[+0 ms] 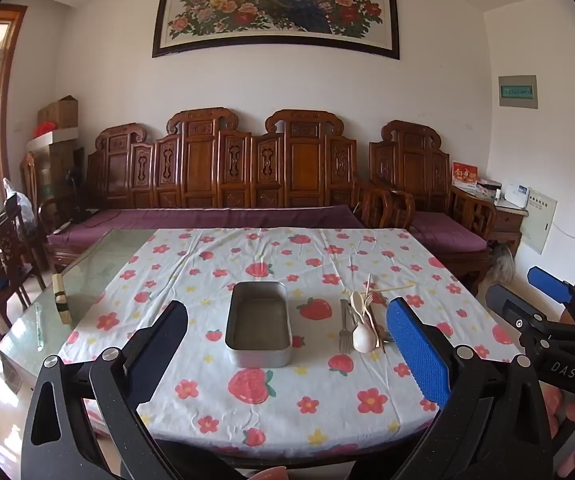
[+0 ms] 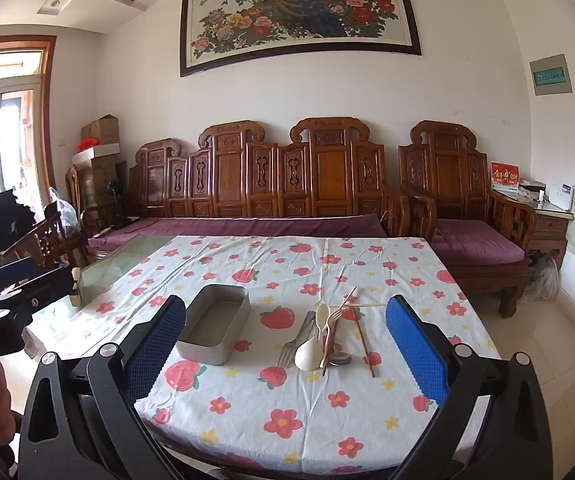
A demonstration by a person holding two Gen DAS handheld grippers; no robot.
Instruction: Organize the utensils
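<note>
Hovering over the near table edge, the left gripper and right gripper both gape at full width, clasping nothing. Beyond the left gripper, at twelve o'clock, sits the empty metal tin. At its one o'clock, and straight ahead of the right gripper, lies the utensil pile on the strawberry tablecloth.

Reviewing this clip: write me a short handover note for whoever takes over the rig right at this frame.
Left gripper: open, empty, held above the near table edge.
Right gripper: open, empty, likewise short of the things.
Metal tin: empty, mid-table on the strawberry tablecloth.
Utensil pile: forks, cream spoons, a metal spoon and chopsticks, loose on the cloth right of the tin.
Done: nothing in the tin yet.
Left: probably moving every utensil into the tin.
</note>
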